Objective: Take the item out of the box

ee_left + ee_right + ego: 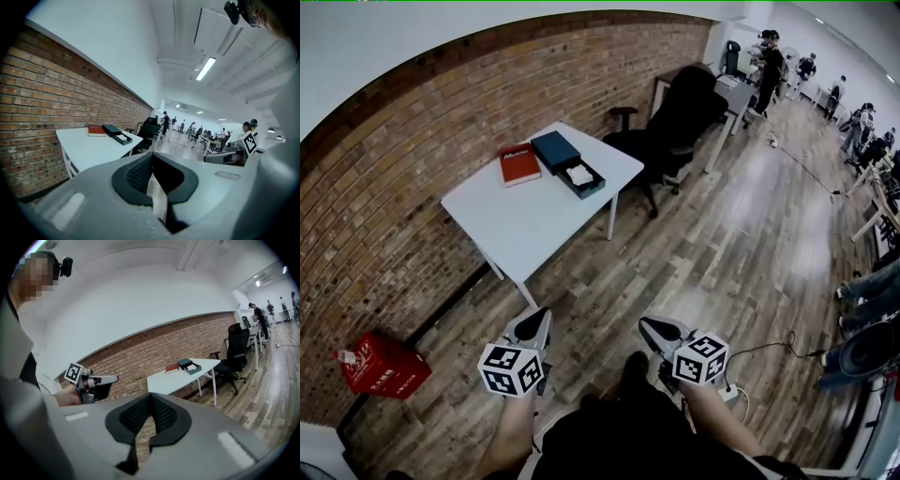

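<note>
An open dark teal box (584, 179) with a white item (579, 173) inside lies on the white table (525, 230), its lid (553, 148) just behind it. The box also shows far off in the left gripper view (123, 138) and in the right gripper view (194, 369). Both grippers hang over the wooden floor, well short of the table. My left gripper (538, 317) is shut and holds nothing, its fingertips (151, 161) meeting. My right gripper (648, 325) also looks shut and empty, seen from behind its jaws (150, 399).
A red book (519, 165) lies beside the lid. A black office chair (673, 120) stands right of the table, against the brick wall. A red crate (384, 366) sits on the floor at left. Several people and desks fill the far right of the room.
</note>
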